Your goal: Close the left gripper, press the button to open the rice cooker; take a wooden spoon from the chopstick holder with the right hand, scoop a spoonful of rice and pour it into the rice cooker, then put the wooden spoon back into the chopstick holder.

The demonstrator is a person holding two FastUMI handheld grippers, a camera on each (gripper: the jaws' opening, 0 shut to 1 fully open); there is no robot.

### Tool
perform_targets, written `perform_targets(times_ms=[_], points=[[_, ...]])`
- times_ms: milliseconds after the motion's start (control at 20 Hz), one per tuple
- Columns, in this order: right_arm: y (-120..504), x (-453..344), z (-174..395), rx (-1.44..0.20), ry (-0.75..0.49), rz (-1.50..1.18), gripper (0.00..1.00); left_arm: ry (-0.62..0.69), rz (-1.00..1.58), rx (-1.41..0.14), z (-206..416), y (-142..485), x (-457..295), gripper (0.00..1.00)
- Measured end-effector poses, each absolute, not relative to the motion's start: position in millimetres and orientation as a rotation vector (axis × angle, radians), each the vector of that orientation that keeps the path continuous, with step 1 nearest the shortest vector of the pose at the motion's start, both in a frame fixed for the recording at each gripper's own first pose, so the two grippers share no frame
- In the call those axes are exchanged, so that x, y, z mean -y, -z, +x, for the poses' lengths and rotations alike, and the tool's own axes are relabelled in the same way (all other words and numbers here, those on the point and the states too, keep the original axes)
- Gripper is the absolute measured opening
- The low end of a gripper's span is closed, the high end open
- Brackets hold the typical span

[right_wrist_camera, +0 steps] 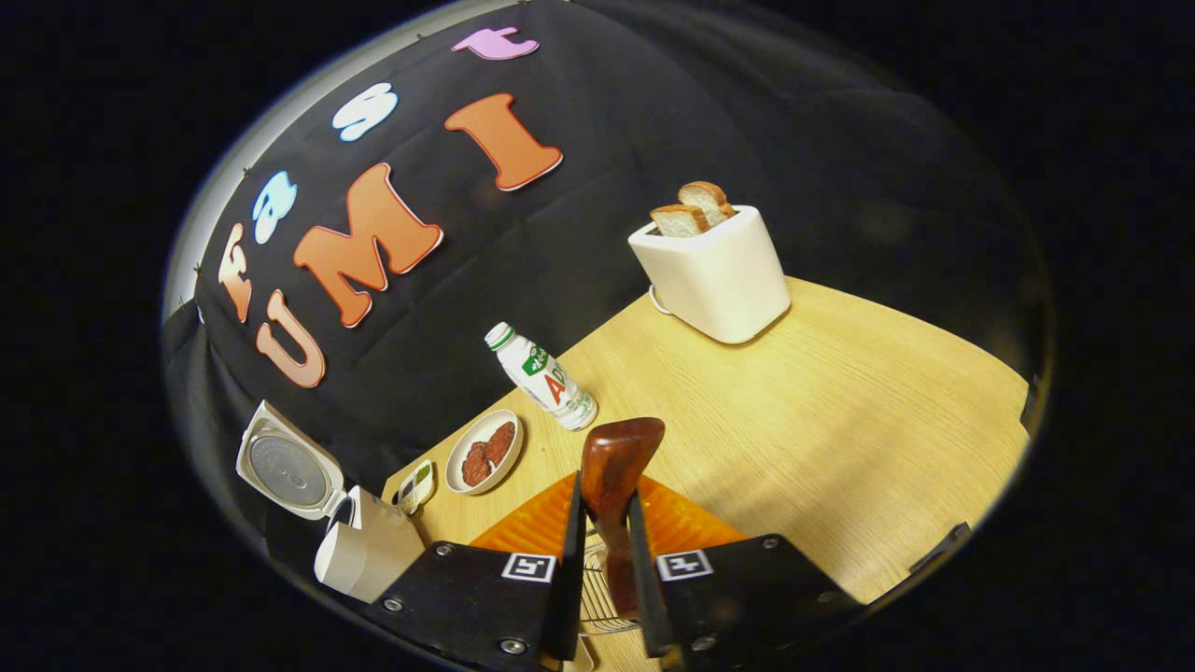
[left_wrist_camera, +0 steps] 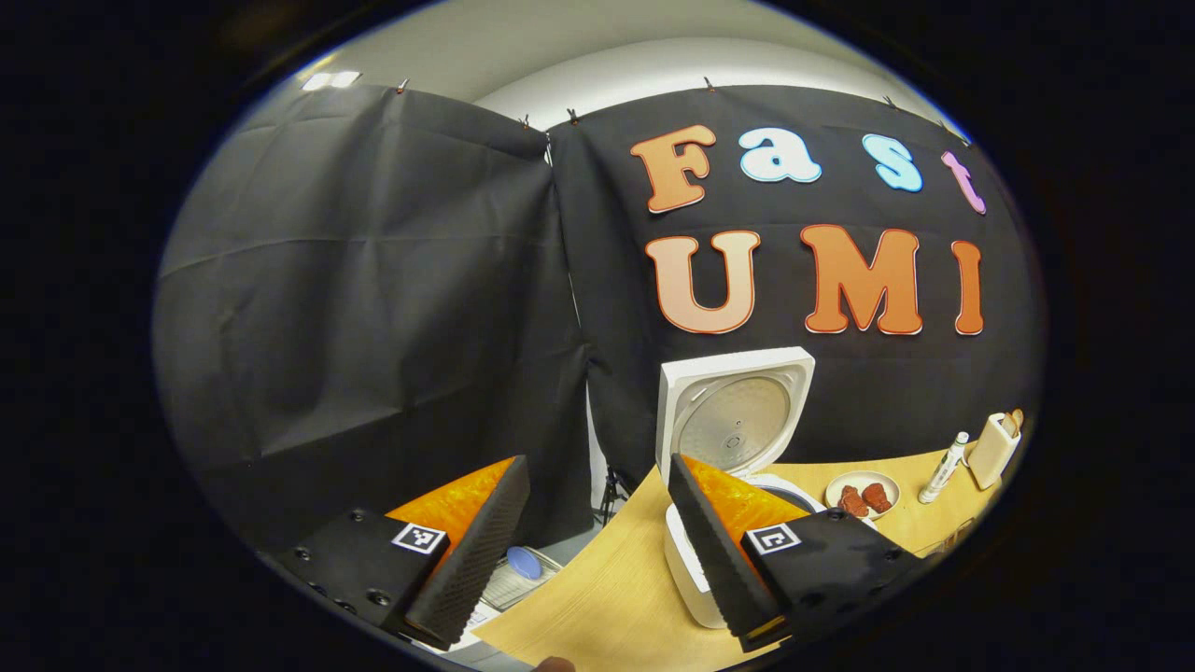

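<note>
No wording can be read on any item. Square black-and-white coded markers (left_wrist_camera: 417, 538) stand on each finger mount of the left gripper (left_wrist_camera: 596, 462) and the right gripper (right_wrist_camera: 607, 485). The small white plastic bottle with green cap (right_wrist_camera: 541, 378) carries a green-and-red printed label, too small to make out.

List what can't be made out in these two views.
- Rice cooker pot: left gripper view, the left gripper finger covers it, so any rice inside is hidden.
- Wooden spoon lower end: right gripper view, hidden between the right gripper fingers.
- Wire holder: mostly hidden by those fingers.
</note>
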State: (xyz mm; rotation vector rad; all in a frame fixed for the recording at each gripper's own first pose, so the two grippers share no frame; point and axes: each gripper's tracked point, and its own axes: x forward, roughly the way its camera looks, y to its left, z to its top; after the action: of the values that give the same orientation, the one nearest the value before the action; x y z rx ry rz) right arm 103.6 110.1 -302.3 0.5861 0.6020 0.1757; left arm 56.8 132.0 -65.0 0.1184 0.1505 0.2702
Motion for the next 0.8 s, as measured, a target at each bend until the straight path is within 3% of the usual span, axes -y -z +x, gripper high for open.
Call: perform_targets(times_ms=[100, 150, 350, 650, 800], points=[[300, -111, 102, -0.574, -0.187, 0.526, 0.25, -0.267, 0.127, -0.146, 59, 64, -130, 1.0], [297, -111, 99, -0.564, -0.192, 0.496, 0.17, -0.264, 0.132, -0.141, 61, 61, -129, 1.0], [280, -107, 95, -0.528, -0.162, 0.455, 0.07, -0.234, 0.128, -0.128, 70, 57, -125, 1.0], [203, -98, 85, -0.357, -0.113, 0.405, 0.07, -0.157, 0.097, -0.106, 78, 54, -120, 1.0], [155, -122, 67, -0.277, -0.173, 0.383, 0.07, -0.125, 0.068, -0.108, 78, 55, -126, 1.0]])
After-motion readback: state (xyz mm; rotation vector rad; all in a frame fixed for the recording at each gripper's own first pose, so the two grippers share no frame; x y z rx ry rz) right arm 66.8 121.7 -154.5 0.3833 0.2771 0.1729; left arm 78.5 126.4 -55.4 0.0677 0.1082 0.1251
